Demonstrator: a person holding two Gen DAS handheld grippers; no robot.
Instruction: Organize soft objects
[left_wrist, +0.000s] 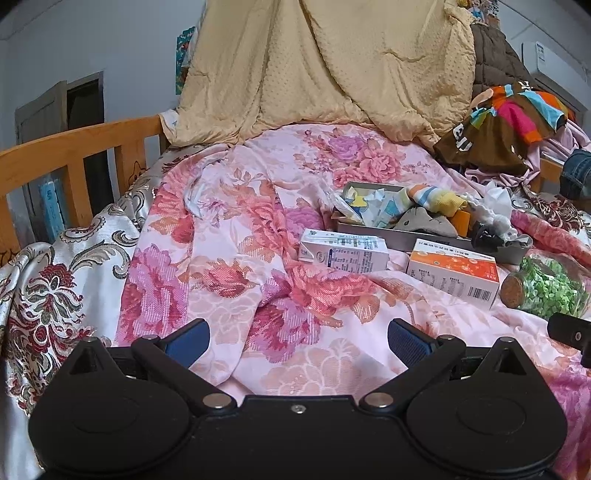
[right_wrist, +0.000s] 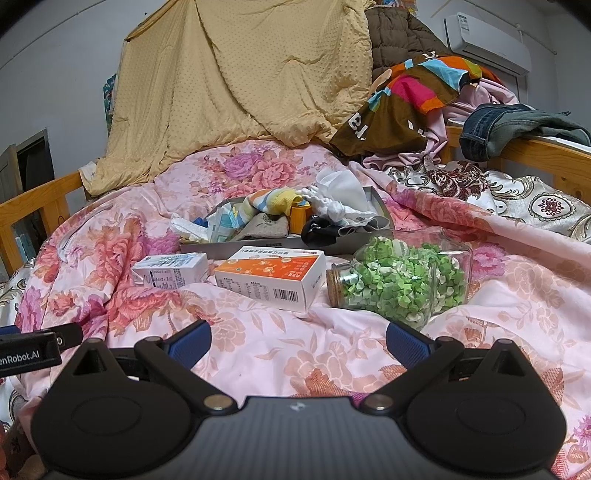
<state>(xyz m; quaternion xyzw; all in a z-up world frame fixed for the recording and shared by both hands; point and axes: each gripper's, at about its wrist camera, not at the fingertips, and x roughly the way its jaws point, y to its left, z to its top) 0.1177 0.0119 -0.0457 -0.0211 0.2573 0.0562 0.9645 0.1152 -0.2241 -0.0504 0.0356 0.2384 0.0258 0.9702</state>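
Pink flowered quilt (right_wrist: 332, 354) lies under both grippers. The left gripper (left_wrist: 297, 338) and right gripper (right_wrist: 298, 338) have jaws wide open, holding nothing. Socks (right_wrist: 271, 201) fill the grey tray (right_wrist: 258, 245).

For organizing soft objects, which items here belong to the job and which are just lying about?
Job items:
striped sock
grey sock
white cloth
grey tray holding them

Lying about:
white carton
orange box
jar of green bits
jeans
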